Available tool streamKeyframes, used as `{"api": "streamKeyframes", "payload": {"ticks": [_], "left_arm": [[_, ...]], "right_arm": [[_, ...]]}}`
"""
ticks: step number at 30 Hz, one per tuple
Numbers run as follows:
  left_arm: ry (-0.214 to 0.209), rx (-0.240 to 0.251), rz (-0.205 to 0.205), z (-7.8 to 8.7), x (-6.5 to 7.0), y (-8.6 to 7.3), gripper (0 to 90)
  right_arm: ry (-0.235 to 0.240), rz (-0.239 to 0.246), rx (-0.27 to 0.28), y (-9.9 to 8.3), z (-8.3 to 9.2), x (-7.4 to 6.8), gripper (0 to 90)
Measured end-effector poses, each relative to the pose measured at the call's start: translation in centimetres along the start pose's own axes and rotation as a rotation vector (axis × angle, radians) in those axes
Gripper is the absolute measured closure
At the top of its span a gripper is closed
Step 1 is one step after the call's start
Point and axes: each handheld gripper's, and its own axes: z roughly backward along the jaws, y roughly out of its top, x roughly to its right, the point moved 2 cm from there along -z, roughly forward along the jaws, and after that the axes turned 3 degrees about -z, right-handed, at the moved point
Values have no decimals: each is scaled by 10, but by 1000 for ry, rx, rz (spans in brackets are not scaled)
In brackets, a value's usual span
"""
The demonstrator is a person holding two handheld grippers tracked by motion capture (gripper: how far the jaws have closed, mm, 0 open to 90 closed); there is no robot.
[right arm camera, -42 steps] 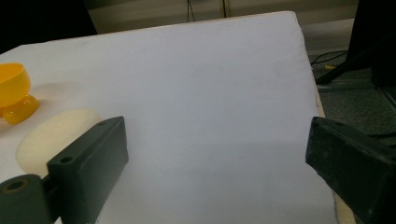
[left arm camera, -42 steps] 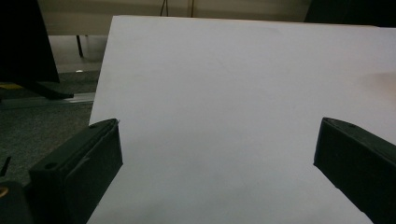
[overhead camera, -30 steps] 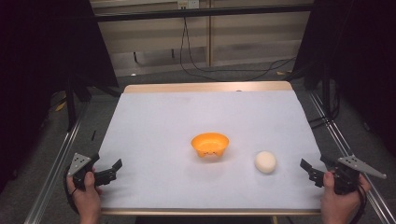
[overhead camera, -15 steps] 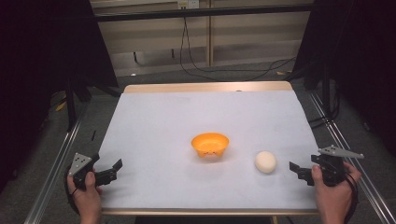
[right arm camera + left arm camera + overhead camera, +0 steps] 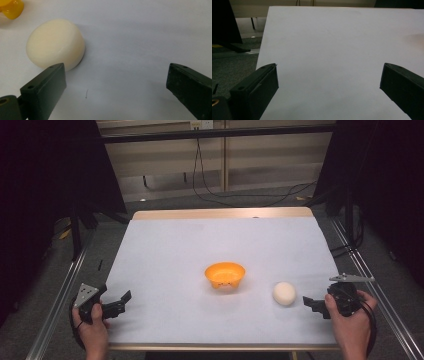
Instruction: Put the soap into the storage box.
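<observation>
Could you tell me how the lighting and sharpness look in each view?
High view: table evenly lit, surroundings dark. Right gripper view: cream puck casts a soft shadow rightward; orange bowl cropped, slightly blurred. Left gripper view: dim, flat white sheet, no glare.

An orange bowl (image 5: 225, 275) sits mid-table (image 5: 165, 250). A white ball (image 5: 284, 293) lies right of it, near the right gripper (image 5: 308, 303), whose jaws have just been opening. The left gripper (image 5: 122, 301) waits far left.

One shallow orange plastic bowl (image 5: 225, 275) and one pale cream, rounded puck-shaped object (image 5: 284, 293) lie on one white-covered table (image 5: 200, 245). Two black two-jaw grippers count: the left gripper (image 5: 121, 301) and the right gripper (image 5: 311, 304).
</observation>
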Motion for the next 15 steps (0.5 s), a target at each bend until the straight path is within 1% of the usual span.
{"api": "streamKeyframes", "payload": {"ticks": [4, 5, 6, 7, 15], "left_arm": [[-2, -1, 3, 0, 0, 0, 17], [0, -2, -2, 0, 0, 0, 18], [-6, 1, 7, 0, 1, 0, 18], [-4, 0, -2, 0, 1, 0, 18], [-7, -2, -5, 0, 0, 0, 19]], "right_arm": [[-8, 29, -1, 3, -1, -4, 11], [-13, 29, -8, 3, -1, -6, 9], [-13, 28, -20, 3, -2, -8, 6], [-6, 34, -23, 3, -3, -9, 4], [8, 54, -54, 8, -9, -19, 1]]}}
